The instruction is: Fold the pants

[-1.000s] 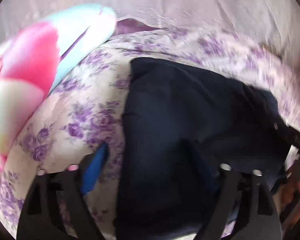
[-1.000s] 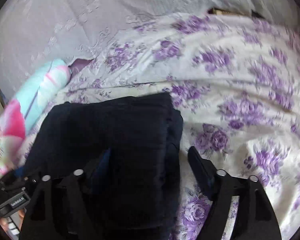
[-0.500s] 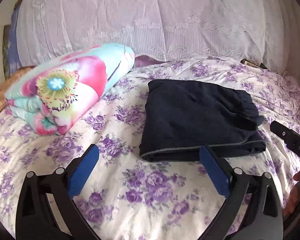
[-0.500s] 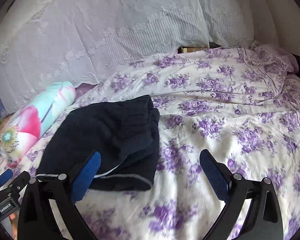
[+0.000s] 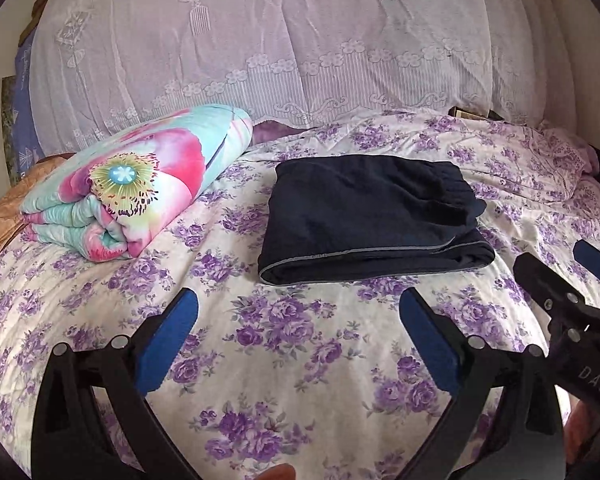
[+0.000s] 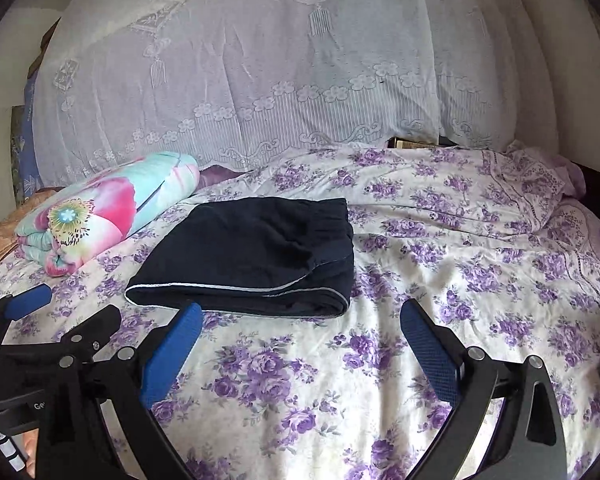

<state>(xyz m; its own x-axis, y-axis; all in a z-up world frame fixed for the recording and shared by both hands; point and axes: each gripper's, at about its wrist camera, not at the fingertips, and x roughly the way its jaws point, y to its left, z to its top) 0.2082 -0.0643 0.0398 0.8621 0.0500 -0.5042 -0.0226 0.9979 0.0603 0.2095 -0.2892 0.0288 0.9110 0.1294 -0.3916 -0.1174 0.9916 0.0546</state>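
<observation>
Now folded: dark pants [image 5: 364, 220] flat on the flowered bed [image 5: 284, 364], just right of the rolled floral quilt [image 5: 140, 180]. Left gripper [image 5: 298, 320] and right gripper [image 6: 300, 330] both released, fingers spread wide, nothing between. A second ago over the pants; since then pulled back, well short of the pants' near edge.
</observation>
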